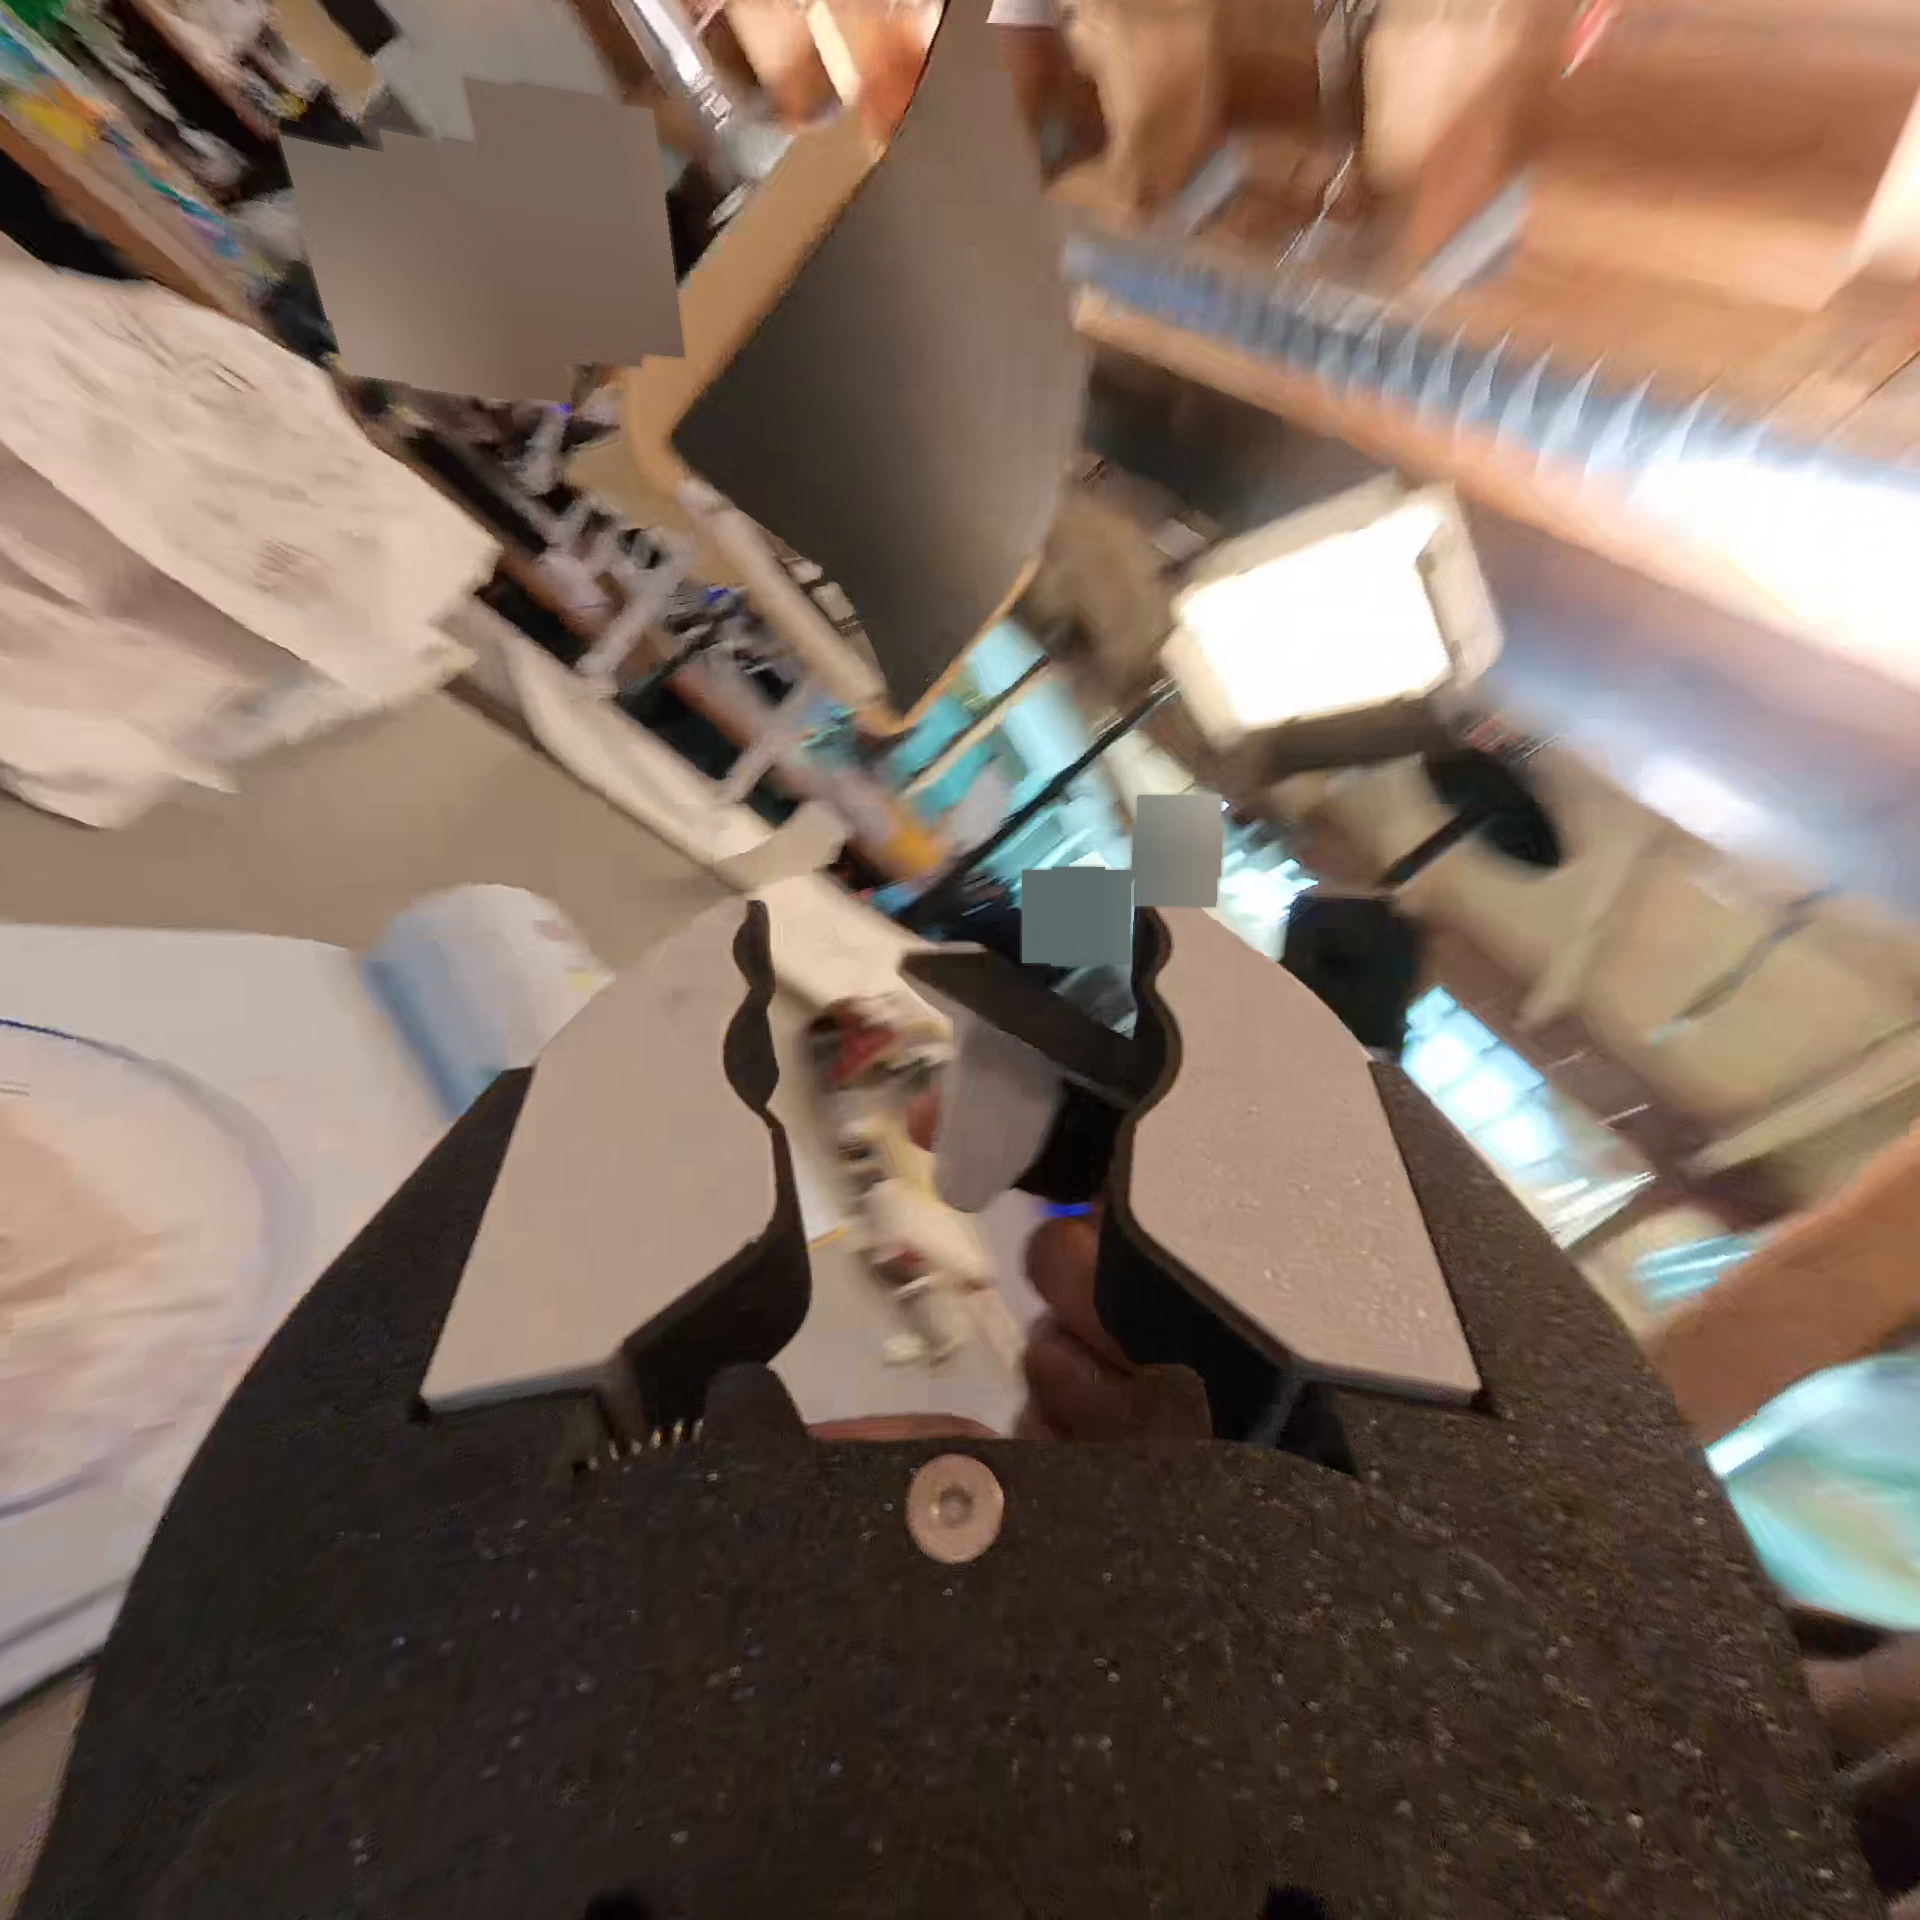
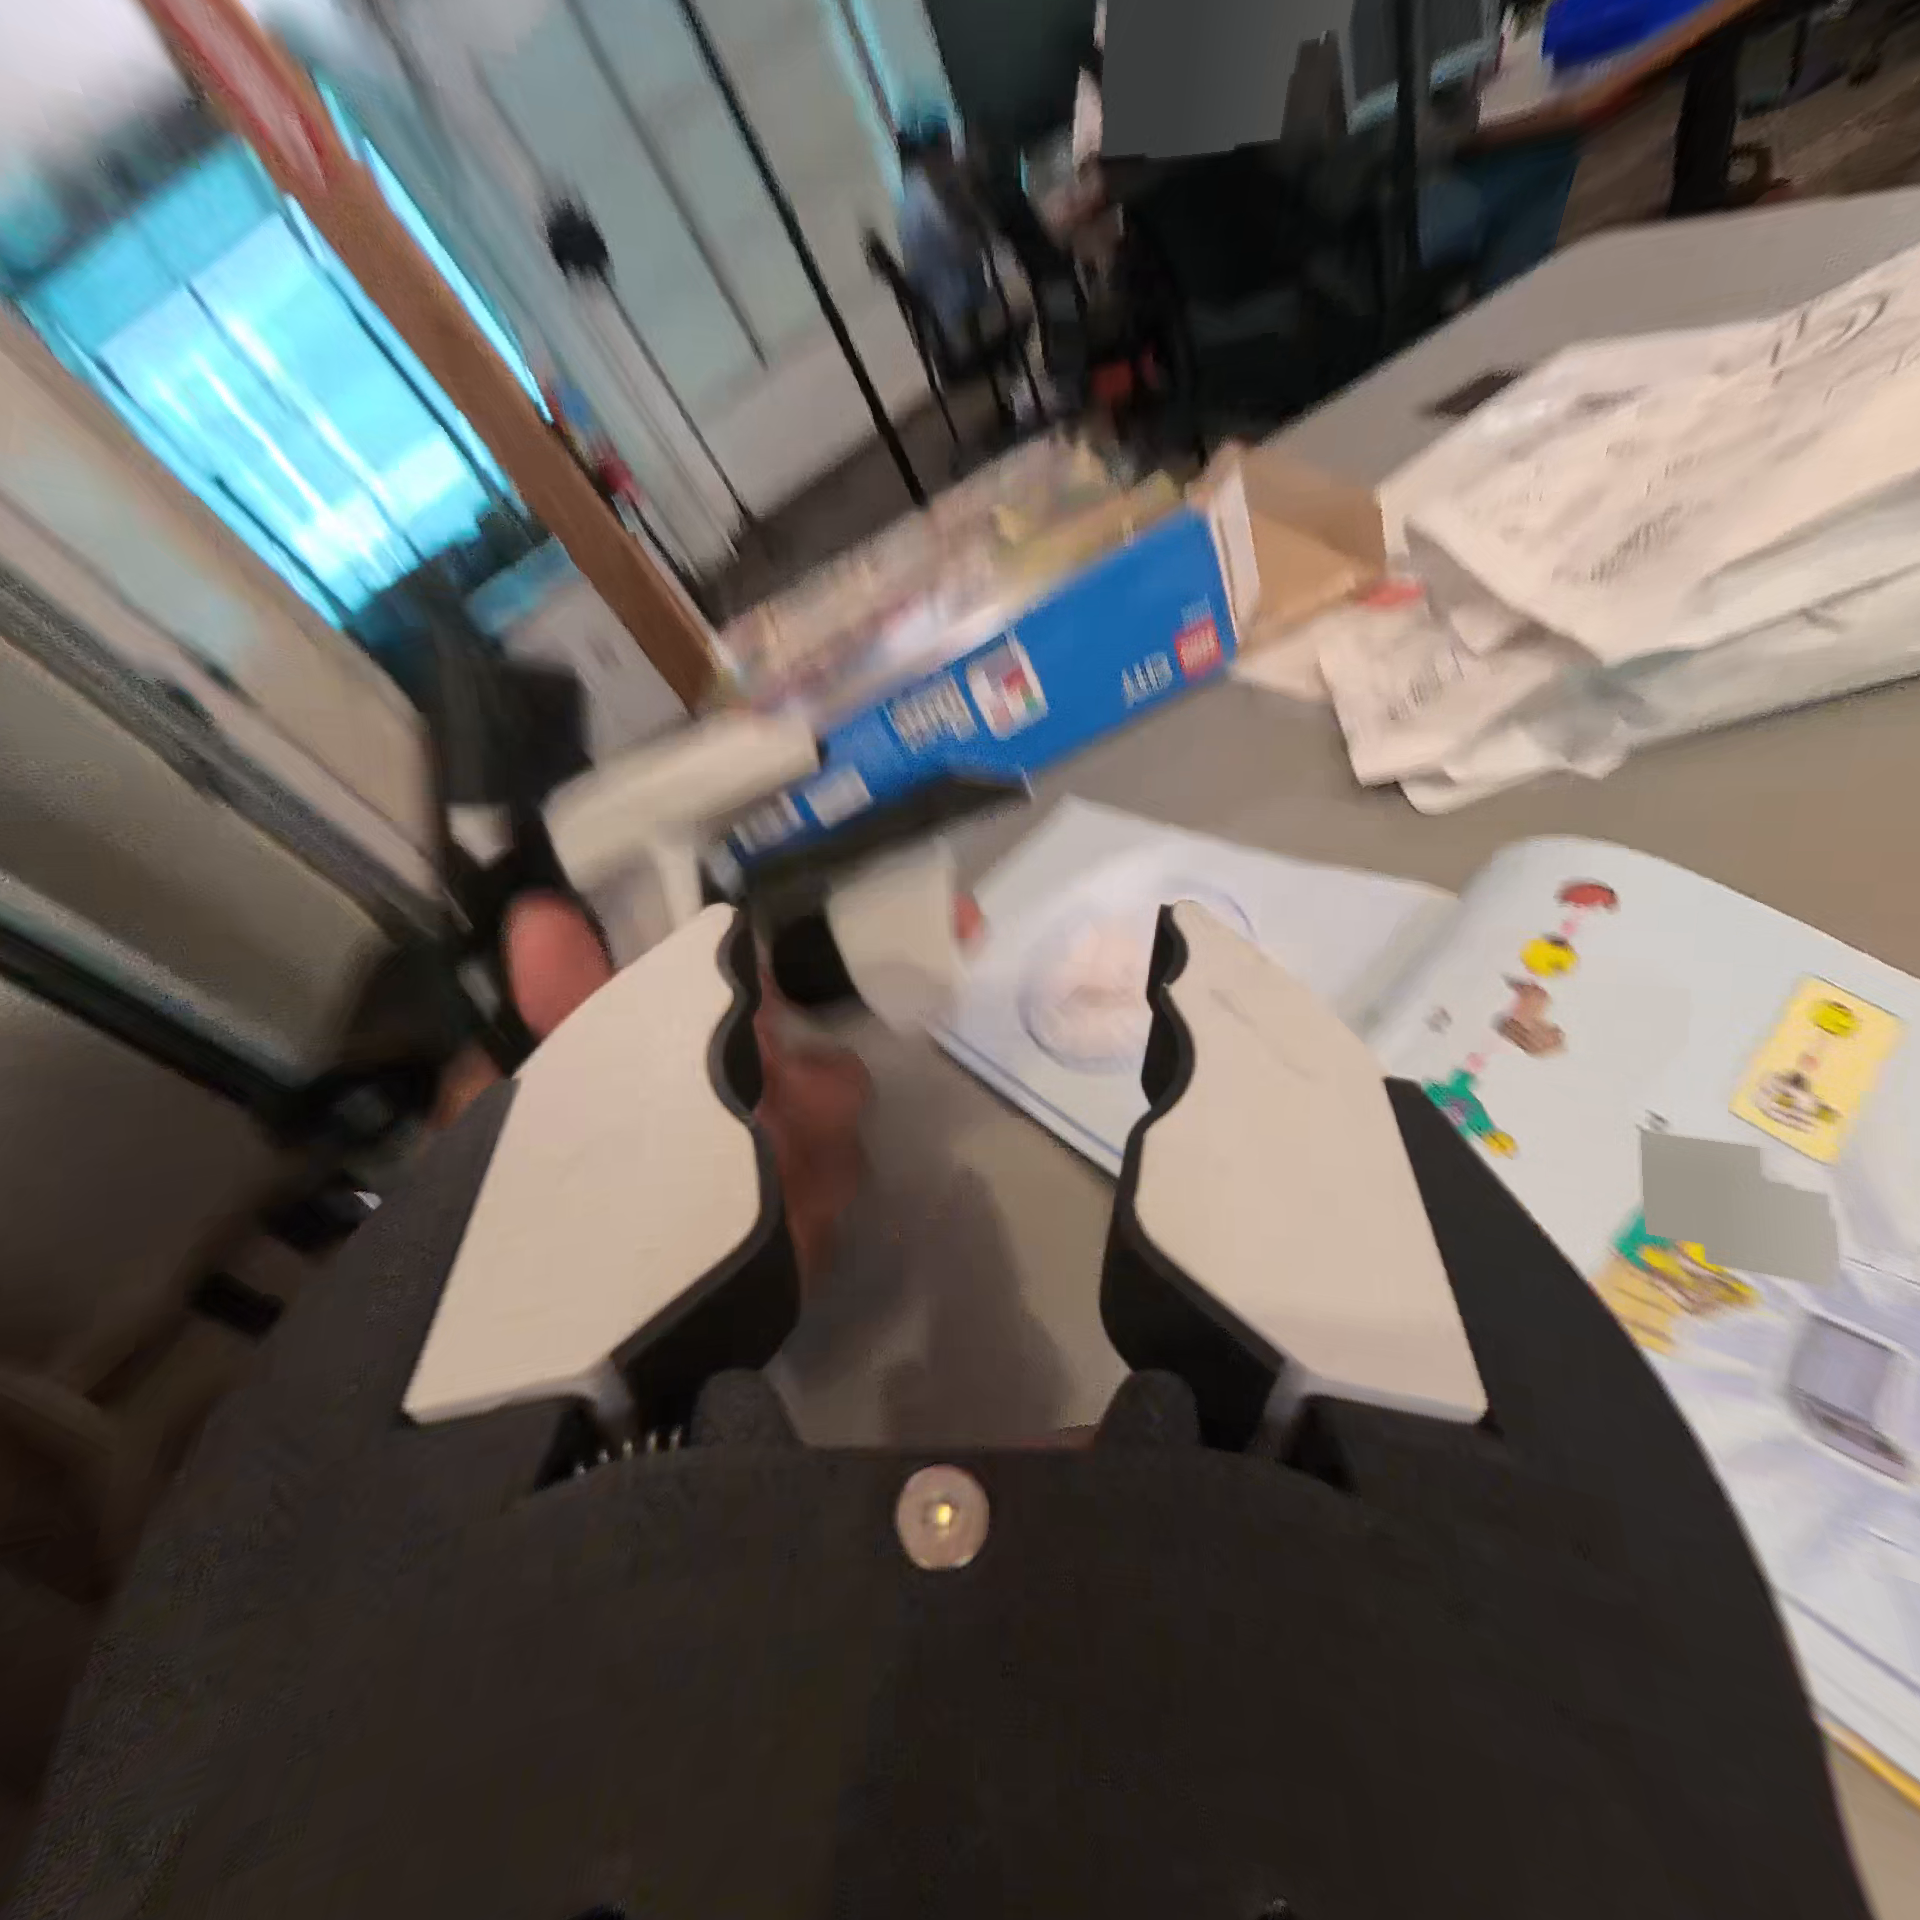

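Observation:
Both views are blurred by motion. My left gripper (image 1: pixel 951 920) is open, with nothing pressed between its pads. Through its gap I see a grey pad and black finger of my right gripper (image 1: pixel 982 1122) close in front, with a hand (image 1: pixel 1070 1320) below it. My right gripper (image 2: pixel 951 914) is open too and holds nothing. It faces the left gripper (image 2: pixel 831 935), whose white handle and black body sit just past its left fingertip. A blue cardboard box (image 2: pixel 1039 675) lies tilted right behind the left gripper. I cannot tell whether they touch.
An open instruction booklet (image 2: pixel 1558 1039) lies on the grey table (image 2: pixel 1195 748), at the left in the left wrist view (image 1: pixel 156 1195). White paper bags (image 2: pixel 1662 520) are piled at the back right. A thumb (image 2: pixel 551 966) shows beside my right gripper's left finger. My two grippers' fingertips are within a few centimetres of each other.

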Motion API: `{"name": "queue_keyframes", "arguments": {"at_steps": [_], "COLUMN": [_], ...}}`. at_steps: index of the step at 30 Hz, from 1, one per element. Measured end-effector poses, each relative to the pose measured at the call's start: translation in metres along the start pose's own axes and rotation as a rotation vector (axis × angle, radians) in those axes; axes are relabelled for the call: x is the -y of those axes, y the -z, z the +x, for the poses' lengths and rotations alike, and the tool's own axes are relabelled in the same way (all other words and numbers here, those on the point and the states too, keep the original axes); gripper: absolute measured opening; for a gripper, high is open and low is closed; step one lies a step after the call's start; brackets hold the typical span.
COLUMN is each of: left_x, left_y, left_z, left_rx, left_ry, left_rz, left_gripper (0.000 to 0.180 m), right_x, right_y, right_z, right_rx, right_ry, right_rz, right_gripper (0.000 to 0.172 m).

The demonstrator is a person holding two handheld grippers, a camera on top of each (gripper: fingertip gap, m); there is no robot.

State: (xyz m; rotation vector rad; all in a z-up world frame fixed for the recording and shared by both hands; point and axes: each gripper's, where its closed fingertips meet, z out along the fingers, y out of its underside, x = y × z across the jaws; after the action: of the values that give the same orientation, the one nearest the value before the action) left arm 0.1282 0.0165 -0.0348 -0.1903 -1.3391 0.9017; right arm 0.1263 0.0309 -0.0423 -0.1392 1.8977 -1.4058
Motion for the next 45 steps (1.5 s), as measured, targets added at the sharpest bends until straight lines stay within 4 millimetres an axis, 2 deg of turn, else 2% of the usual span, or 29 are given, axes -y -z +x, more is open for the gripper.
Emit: {"name": "queue_keyframes", "arguments": {"at_steps": [1,2,3,5,8,11,15,21,25,28,30,32,33,35,37,39,42,45], "left_x": [0.001,-0.001,-0.010,-0.015,-0.015,-0.021,-0.026,-0.033,-0.041,-0.035,-0.028,-0.011,0.001,0.026,0.036,0.032,0.013,0.009], "left_y": [-0.003,-0.004,-0.008,-0.009,-0.006,-0.011,-0.015,-0.016,-0.018,-0.017,-0.014,-0.006,0.000,0.019,0.043,0.066,0.089,0.094], "left_z": [0.009,0.017,0.020,0.019,0.022,0.032,0.037,0.048,0.054,0.050,0.048,0.031,0.016,-0.022,-0.064,-0.099,-0.130,-0.143], "left_rx": [-0.085,-0.170,-0.209,-0.242,-0.270,-0.265,-0.269,-0.396,-0.414,-0.362,-0.294,-0.141,-0.036,0.215,0.456,0.640,0.769,0.810], "left_ry": [0.146,0.266,0.339,0.398,0.406,0.294,0.254,0.394,0.379,0.265,0.084,-0.151,-0.266,-0.461,-0.597,-0.660,-0.642,-0.591], "left_rz": [0.089,0.141,0.131,0.152,0.221,0.203,0.168,0.133,0.076,0.062,0.016,-0.013,-0.025,-0.072,-0.205,-0.393,-0.606,-0.631], "left_gripper": [0.067,0.062,0.063,0.064,0.064,0.070,0.075,0.078,0.081,0.083,0.082,0.080,0.079,0.079,0.080,0.084,0.090,0.092], "right_x": [0.017,0.032,0.045,0.060,0.074,0.077,0.078,0.098,0.096,0.091,0.086,0.076,0.068,0.045,0.018,-0.010,-0.038,-0.039], "right_y": [0.002,0.004,0.007,0.011,0.020,0.025,0.025,0.036,0.037,0.033,0.032,0.029,0.027,0.020,0.010,-0.004,-0.020,-0.023], "right_z": [-0.004,-0.005,-0.003,0.009,0.032,0.042,0.036,0.008,-0.008,-0.005,0.006,0.020,0.027,0.035,0.039,0.039,0.045,0.050], "right_rx": [0.029,0.052,0.067,0.059,0.049,0.077,0.142,0.229,0.201,0.193,0.160,0.085,0.039,-0.023,-0.059,-0.078,-0.125,-0.105], "right_ry": [-0.091,-0.181,-0.262,-0.350,-0.437,-0.485,-0.478,-0.400,-0.283,-0.211,-0.180,-0.107,-0.059,0.022,0.091,0.161,0.212,0.123], "right_rz": [0.081,0.162,0.234,0.320,0.438,0.470,0.477,0.549,0.535,0.508,0.492,0.446,0.412,0.318,0.211,0.082,-0.073,-0.071], "right_gripper": [0.072,0.064,0.070,0.062,0.062,0.064,0.066,0.065,0.062,0.059,0.056,0.053,0.053,0.051,0.051,0.051,0.054,0.053]}}
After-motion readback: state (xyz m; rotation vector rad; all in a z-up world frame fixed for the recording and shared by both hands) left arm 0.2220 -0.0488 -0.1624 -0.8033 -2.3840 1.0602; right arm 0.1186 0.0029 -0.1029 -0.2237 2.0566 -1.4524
